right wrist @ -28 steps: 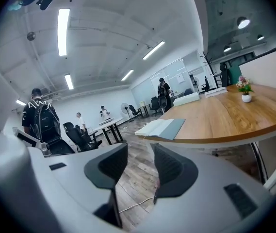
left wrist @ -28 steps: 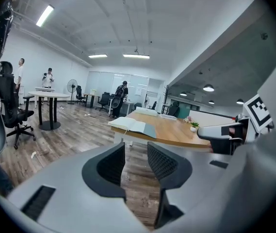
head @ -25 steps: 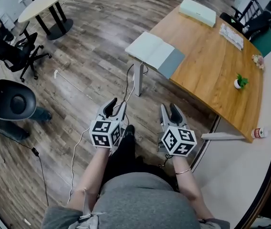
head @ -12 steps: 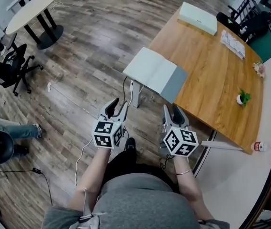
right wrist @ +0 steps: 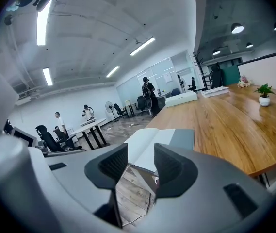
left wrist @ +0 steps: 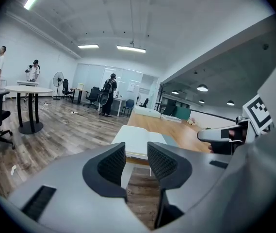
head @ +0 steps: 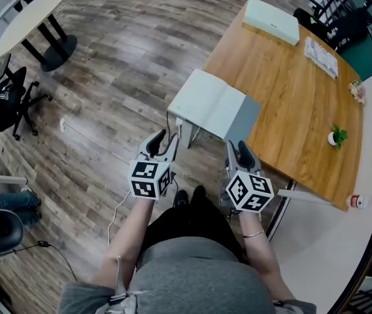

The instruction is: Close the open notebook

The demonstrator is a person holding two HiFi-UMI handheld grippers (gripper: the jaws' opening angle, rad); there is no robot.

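The open notebook (head: 215, 106) lies on the near corner of the wooden table (head: 290, 90), white pages up, with its grey cover (head: 243, 122) to the right. It also shows ahead in the left gripper view, where the notebook (left wrist: 134, 139) lies beyond the jaws, and in the right gripper view as the notebook (right wrist: 150, 142). My left gripper (head: 162, 141) hangs over the floor just short of the table corner, jaws open and empty. My right gripper (head: 236, 152) sits beside it near the table edge, also open and empty. Neither touches the notebook.
A white box (head: 272, 20), a printed booklet (head: 321, 52), a small potted plant (head: 335, 137) and a bottle (head: 361, 202) stand farther along the table. A round white table (head: 29, 13) and office chairs (head: 9, 97) stand on the wooden floor at left. Cables trail by the table leg (head: 187, 135).
Both grippers have moved forward toward the table corner; the notebook now lies much closer in front of them. Both jaws stay open.
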